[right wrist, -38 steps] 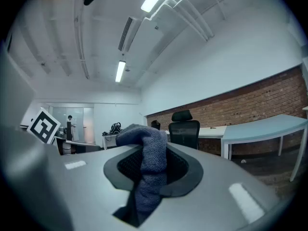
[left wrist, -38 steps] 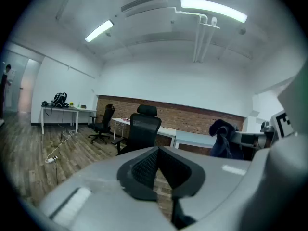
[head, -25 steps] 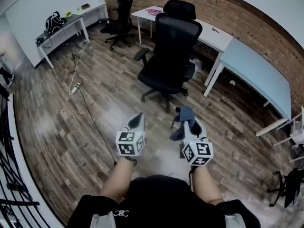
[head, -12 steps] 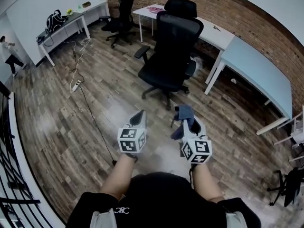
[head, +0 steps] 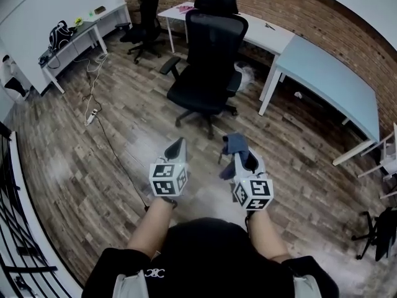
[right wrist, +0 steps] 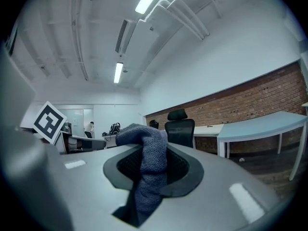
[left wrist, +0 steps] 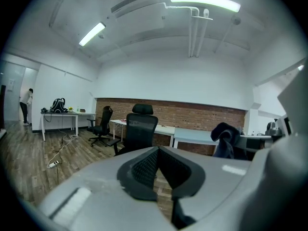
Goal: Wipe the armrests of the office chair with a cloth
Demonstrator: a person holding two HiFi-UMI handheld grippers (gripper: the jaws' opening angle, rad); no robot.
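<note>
the right hand-held gripper (head: 244, 156) is low in front of the person, and its jaws are closed on a blue-grey cloth (head: 235, 145). one fold stands up above the jaws and the rest hangs loose below them. just beside it, the left hand-held gripper (head: 177, 145) has its jaws together with nothing between them.

the cloth looks soft, light and a little fluffy, so i think it will bend around an armrest easily but will also bunch and slide. the grip is on a fold near its middle. for wiping, the hanging part should lie between the hard jaws and the armrest.

beyond the grippers is bare wooden floor (head: 93, 160). the office chair (head: 211, 54) stands well apart from both grippers, and its armrests (head: 169, 65) stick out at each side of the seat, not yet touched. the chair is on wheels, so it will probably roll or turn under pressure. the empty left gripper could steady it. behind the chair is a white counter (head: 270, 35) against a brick wall (head: 310, 11).
</note>
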